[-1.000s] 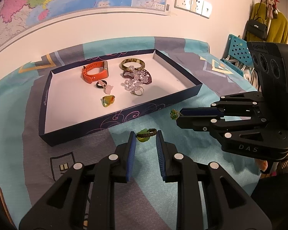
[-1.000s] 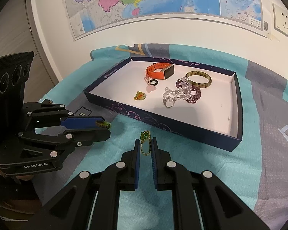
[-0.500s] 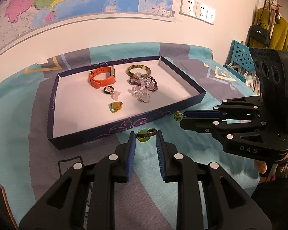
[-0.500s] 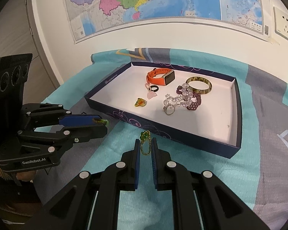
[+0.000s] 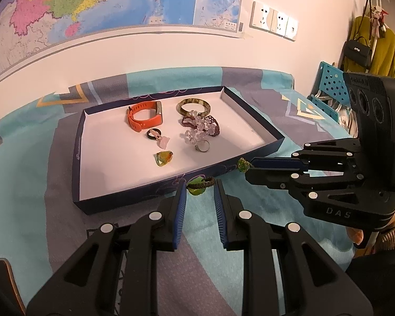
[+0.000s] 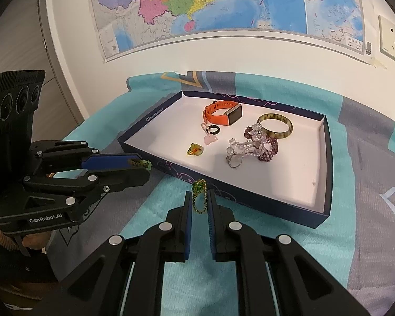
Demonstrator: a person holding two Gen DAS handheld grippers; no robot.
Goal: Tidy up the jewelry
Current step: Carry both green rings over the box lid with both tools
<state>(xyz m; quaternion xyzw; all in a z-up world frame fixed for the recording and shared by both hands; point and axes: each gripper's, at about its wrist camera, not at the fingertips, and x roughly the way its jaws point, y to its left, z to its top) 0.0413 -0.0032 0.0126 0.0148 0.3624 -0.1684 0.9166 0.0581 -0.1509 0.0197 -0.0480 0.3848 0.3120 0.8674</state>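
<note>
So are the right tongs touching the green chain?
Touching. The right wrist view shows the right tongs pinching the green chain between both blue pads.

A cream wall [image 5: 150, 52] is covered by a large coloured map [image 6: 202, 2]. White wall sockets [image 5: 275, 26] are mounted beside it. A teal-and-grey patterned cloth [image 6: 368, 142] is spread over the surface. A mustard-yellow garment [image 5: 384, 50] and black handbag [image 5: 358, 52] are hung at right.
</note>
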